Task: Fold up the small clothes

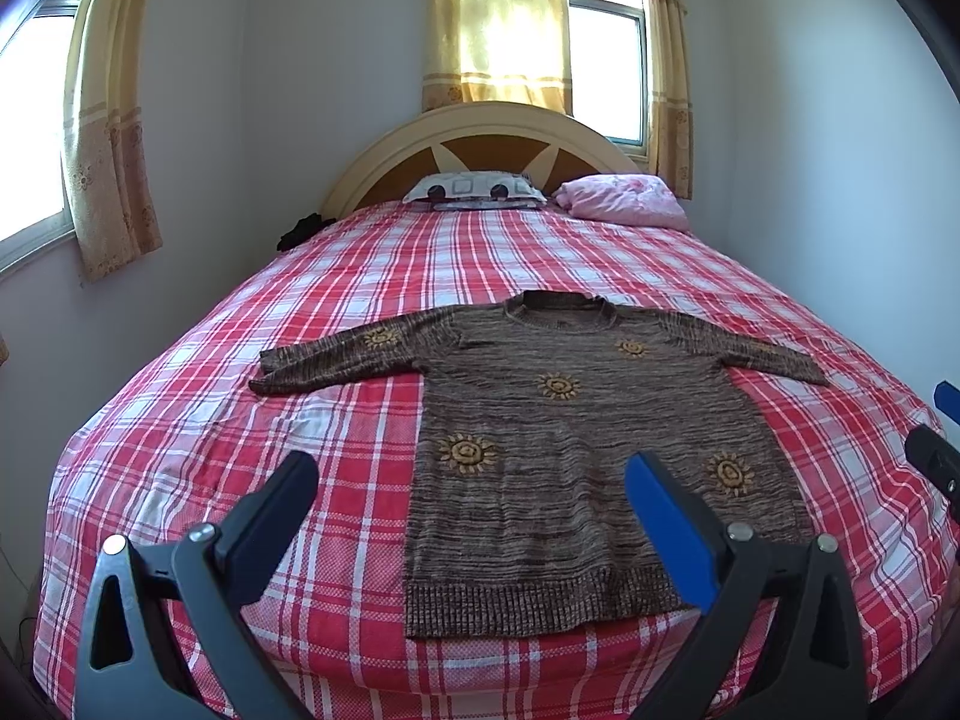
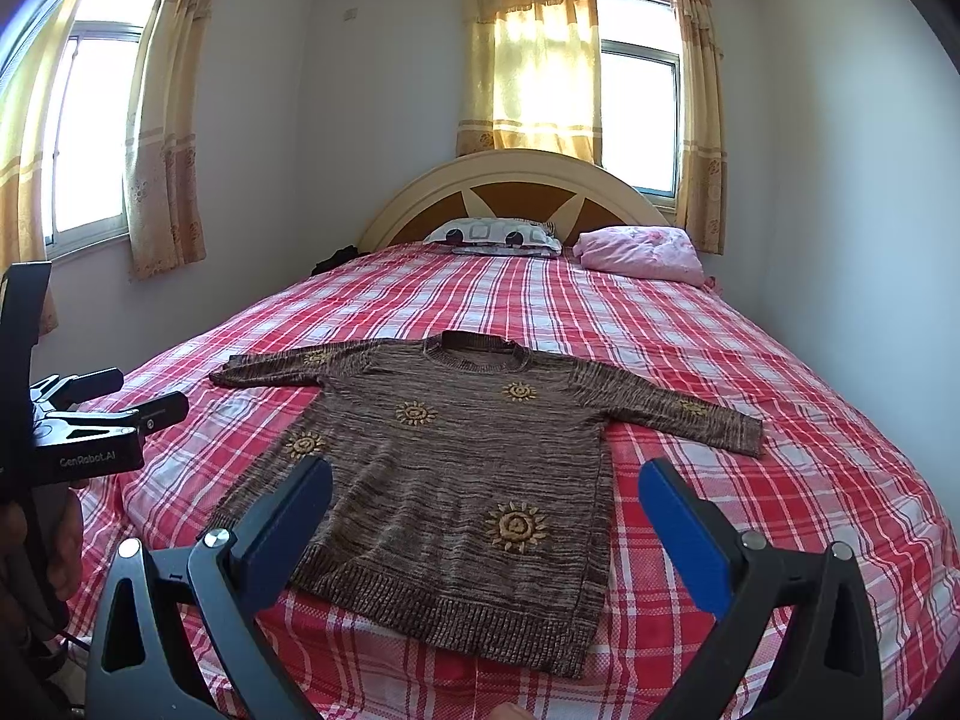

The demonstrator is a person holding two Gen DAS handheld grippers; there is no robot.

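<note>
My left claw [image 1: 471, 474] is spread wide and holds nothing; my right claw [image 2: 486, 480] likewise. Both hover above the near edge of the bed [image 1: 336, 312]. The brown sweater [image 1: 576, 456] lies flat just ahead of both claws, sleeves extended, hem nearest, collar farthest.

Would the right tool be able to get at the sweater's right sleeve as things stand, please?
Probably yes: the right tool hangs open above the sweater, and the sleeve lies flat on the bed with nothing over it.
</note>
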